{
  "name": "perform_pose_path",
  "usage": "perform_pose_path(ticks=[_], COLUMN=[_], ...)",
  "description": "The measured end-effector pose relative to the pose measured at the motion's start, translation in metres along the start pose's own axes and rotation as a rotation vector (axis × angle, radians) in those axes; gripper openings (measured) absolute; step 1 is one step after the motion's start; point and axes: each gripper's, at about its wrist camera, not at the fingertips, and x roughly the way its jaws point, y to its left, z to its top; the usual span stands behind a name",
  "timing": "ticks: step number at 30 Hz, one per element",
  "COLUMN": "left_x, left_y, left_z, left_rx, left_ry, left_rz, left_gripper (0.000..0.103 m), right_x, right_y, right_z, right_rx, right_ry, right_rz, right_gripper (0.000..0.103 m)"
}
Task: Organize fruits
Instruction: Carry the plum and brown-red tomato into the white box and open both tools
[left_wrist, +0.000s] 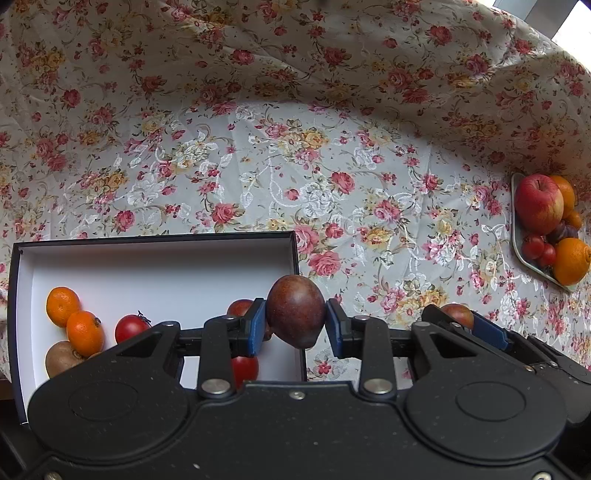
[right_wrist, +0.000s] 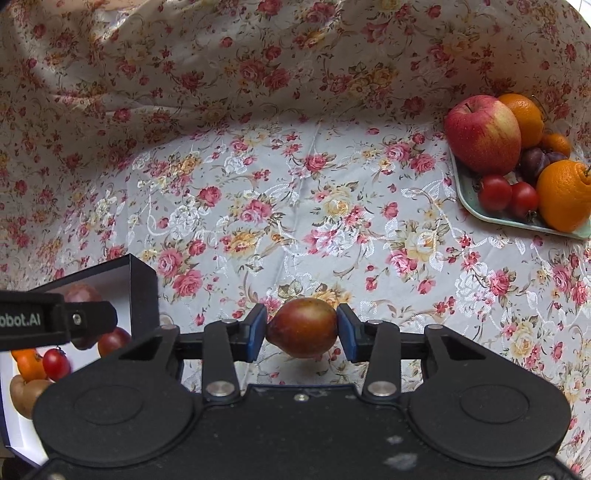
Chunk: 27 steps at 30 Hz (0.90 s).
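Plums first: the left gripper is clamped on one dark plum over the box's right edge, and the right gripper pinches another plum above the floral bench. Box, lower left of the frame, already holds mandarins, tomatoes and a kiwi. Tray at upper right is still loaded with an apple, oranges and tomatoes, so I'd guess roughly halfway done.

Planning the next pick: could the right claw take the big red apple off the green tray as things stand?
Probably not yet: the right claw is shut on a dark brown-red plum. The big red apple lies uncovered on the green tray.
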Motion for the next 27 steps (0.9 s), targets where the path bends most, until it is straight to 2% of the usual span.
perform_pose_path(ticks=[13, 27], left_x=[-0.012, -0.028], left_y=[0.011, 0.062], left_z=[-0.027, -0.055], left_rx=[-0.003, -0.074], left_ry=[0.005, -0.032], left_rz=[-0.009, 0.034], left_gripper=[0.042, 0.042], right_x=[-0.033, -0.074], right_y=[-0.015, 0.004], right_z=[-0.018, -0.06], right_rx=[0.062, 0.052], right_ry=[-0.026, -0.062], right_rz=[0.035, 0.092], right_gripper=[0.044, 0.043])
